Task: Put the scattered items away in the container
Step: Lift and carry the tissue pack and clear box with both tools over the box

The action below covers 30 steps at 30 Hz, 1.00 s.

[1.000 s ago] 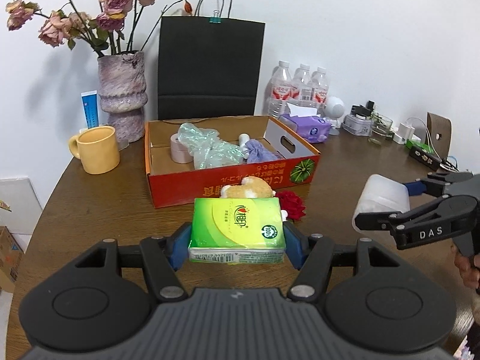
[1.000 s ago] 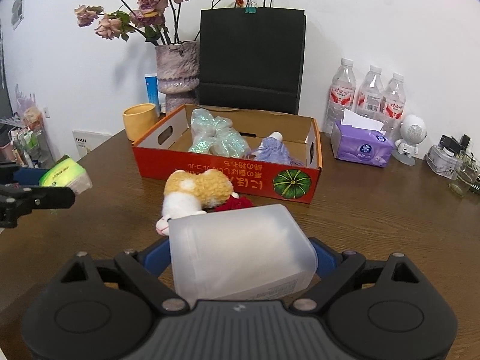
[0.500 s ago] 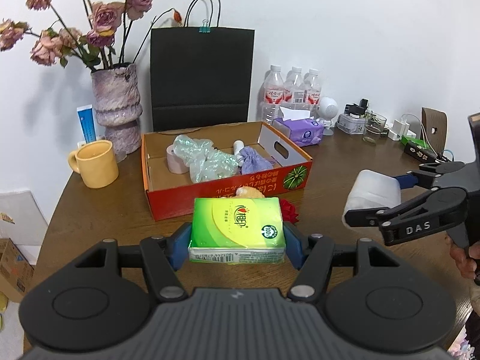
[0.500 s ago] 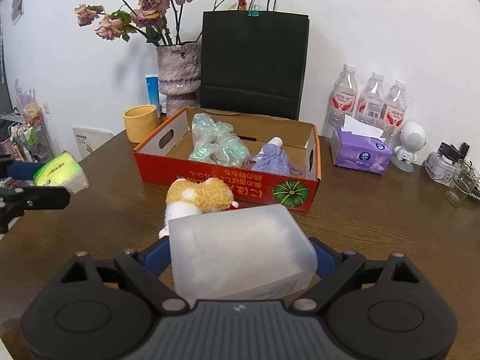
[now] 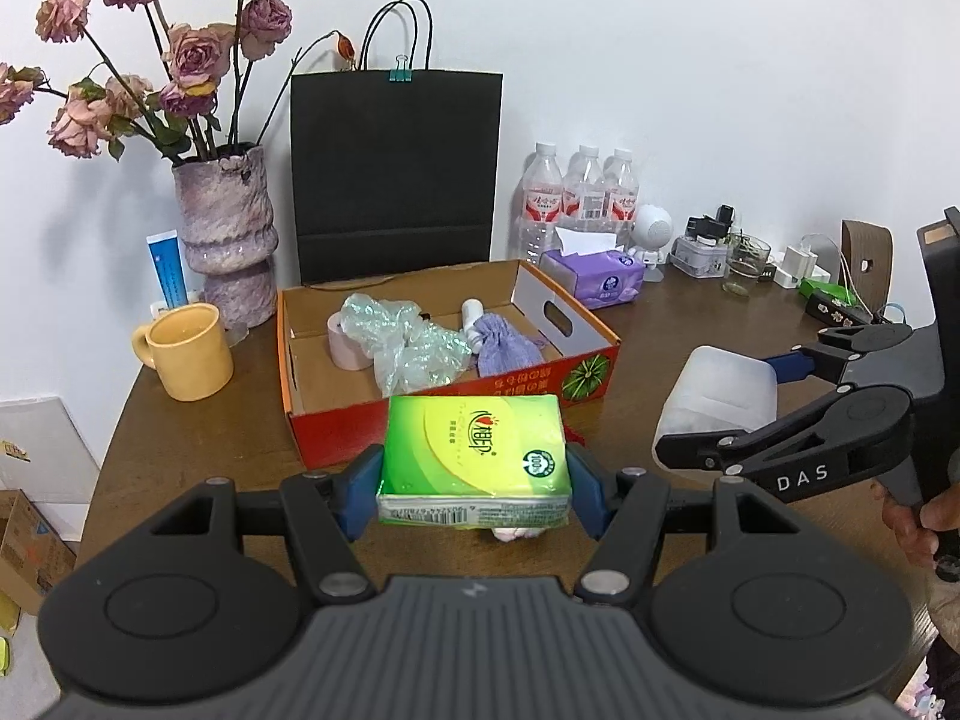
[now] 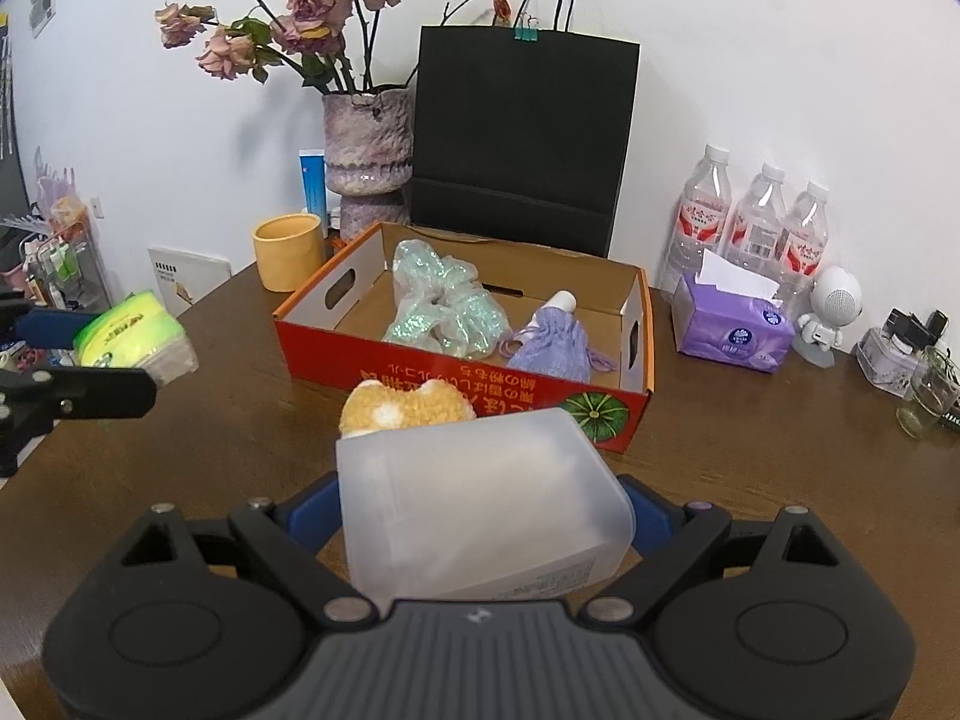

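Two items are in my grip at once: my left gripper point(image 5: 474, 474) is clenched on a green tissue pack point(image 5: 474, 456), and my right gripper point(image 6: 480, 516) is clenched on a frosted plastic box point(image 6: 480, 504). Both are held off the bench point(image 6: 750, 420), short of the cardboard box point(image 5: 336, 420) that lies straight ahead of each gripper.

Inside that box I can already see a crumpled iridescent bag point(image 5: 408, 342), a pink tape roll point(image 5: 343, 348), a lilac pouch point(image 6: 555, 345) and a small white bottle point(image 5: 472, 309) beside the pouch. So part of the tidying shows as done.

Left out on the bench, between my right gripper and the box's near wall, is a tan plush toy point(image 6: 408, 408); from the left wrist view it is mostly hidden under the tissue pack, with something red point(image 5: 577, 437) peeking out beside it that I cannot identify.

By my reckoning, the two held items and the plush toy remain to go in.
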{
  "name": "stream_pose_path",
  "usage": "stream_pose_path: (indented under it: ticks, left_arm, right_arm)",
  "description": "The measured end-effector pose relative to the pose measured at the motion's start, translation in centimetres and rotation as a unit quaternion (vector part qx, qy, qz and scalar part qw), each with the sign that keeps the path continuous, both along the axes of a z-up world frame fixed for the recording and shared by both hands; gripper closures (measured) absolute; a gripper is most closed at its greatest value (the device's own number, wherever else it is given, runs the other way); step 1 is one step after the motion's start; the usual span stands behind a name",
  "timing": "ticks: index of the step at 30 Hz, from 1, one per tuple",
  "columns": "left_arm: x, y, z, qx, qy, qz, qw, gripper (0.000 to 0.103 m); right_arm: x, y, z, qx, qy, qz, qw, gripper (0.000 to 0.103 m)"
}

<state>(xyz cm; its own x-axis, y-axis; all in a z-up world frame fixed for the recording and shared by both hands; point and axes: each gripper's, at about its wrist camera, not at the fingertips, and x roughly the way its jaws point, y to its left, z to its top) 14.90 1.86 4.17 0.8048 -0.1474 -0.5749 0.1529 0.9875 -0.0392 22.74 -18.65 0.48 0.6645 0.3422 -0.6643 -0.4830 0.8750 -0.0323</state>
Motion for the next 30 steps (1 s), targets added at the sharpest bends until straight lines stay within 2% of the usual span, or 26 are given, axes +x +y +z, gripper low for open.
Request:
stream_pose_path:
  ticks: [16, 30]
  left_arm:
    - [1.2, -0.6, 2.0, 0.012, -0.012, 0.005, 0.9998, 0.039]
    - [6.2, -0.2, 2.3, 0.013, 0.003, 0.029, 0.9995, 0.039]
  right_arm:
    - [1.9, 0.6, 1.0, 0.002, 0.005, 0.000, 1.000, 0.010]
    - [5.9, 1.6, 1.5, -0.011, 0.005, -0.007, 1.000, 0.010]
